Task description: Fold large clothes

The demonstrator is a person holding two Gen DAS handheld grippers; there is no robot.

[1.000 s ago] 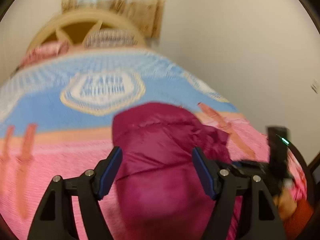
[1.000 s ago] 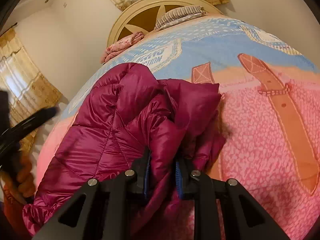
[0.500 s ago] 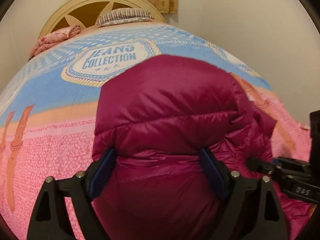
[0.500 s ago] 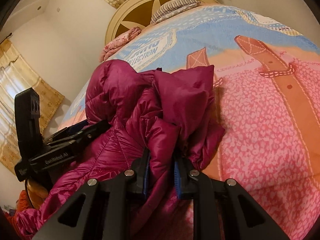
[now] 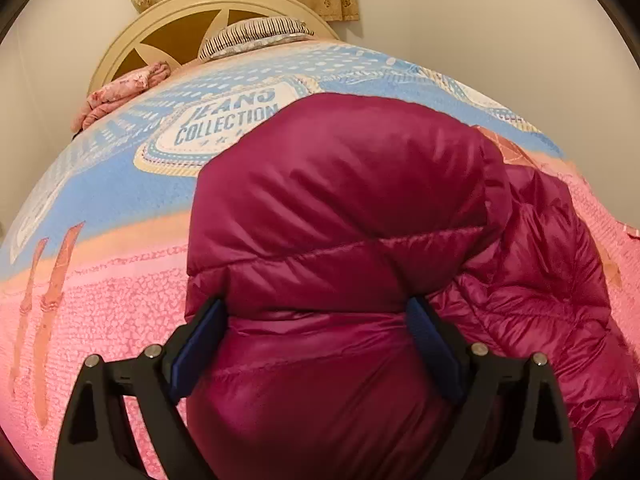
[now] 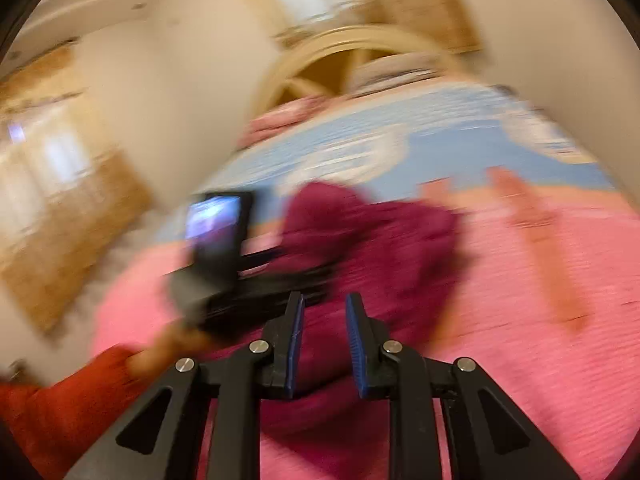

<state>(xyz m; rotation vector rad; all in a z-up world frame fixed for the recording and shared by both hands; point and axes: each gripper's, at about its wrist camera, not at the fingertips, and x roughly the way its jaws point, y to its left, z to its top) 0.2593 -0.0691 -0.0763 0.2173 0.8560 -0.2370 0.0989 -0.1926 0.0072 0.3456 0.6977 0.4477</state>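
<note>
A magenta puffer jacket [image 5: 344, 208] lies bunched on the pink and blue bedspread [image 5: 100, 280]. My left gripper [image 5: 316, 340] is open wide, its blue pads on either side of a thick fold of the jacket. In the blurred right wrist view the jacket [image 6: 372, 232] lies ahead, and my right gripper [image 6: 322, 340] is partly open with nothing between its pads, above the jacket's near edge. The left gripper's body with its lit screen [image 6: 216, 232] shows at the left there.
A cream headboard [image 5: 208, 12] with a striped pillow [image 5: 256, 34] and a folded pink cloth [image 5: 120, 92] stands at the far end of the bed. Curtains [image 6: 60, 184] hang on the left. A plain wall is on the right.
My right gripper has let go of the jacket fold, opened partly and swung back fast. My left gripper has moved closer over the jacket fold.
</note>
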